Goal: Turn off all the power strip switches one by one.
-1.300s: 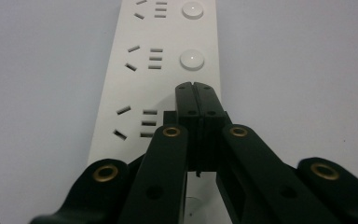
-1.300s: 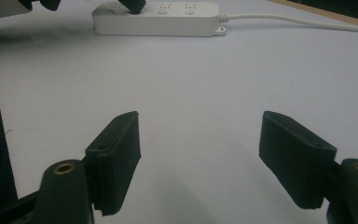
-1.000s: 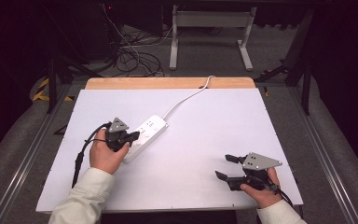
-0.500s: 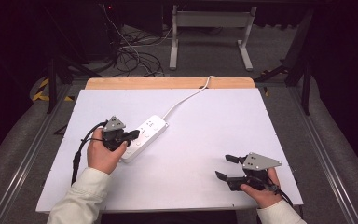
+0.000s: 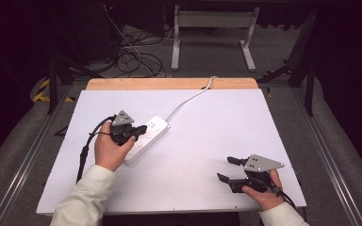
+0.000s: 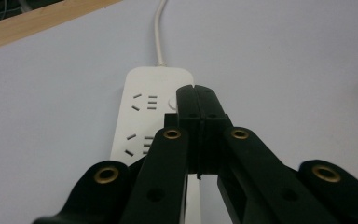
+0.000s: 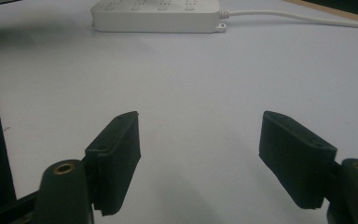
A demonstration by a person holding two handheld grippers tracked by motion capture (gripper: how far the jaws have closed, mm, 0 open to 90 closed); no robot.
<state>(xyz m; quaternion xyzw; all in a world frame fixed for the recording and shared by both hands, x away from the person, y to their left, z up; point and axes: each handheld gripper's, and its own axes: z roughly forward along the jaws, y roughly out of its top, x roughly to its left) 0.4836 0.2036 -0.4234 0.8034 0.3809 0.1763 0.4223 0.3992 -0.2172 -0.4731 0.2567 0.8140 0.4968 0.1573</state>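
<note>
A white power strip lies slantwise on the white table, its cord running to the far edge. My left gripper hangs over the strip's middle, jaws pressed together with nothing between them. In the left gripper view its tips sit just above the strip, next to a round button beside the sockets. My right gripper rests near the front right of the table, open and empty. The right gripper view has its jaws wide apart over bare table, with the strip far ahead.
The white table top has a wooden strip along its far edge. Beyond it are a grey floor, tangled cables and a metal stand. A black cable trails from my left gripper.
My left gripper has shifted slightly up and away along the power strip. The right gripper has stayed still.
</note>
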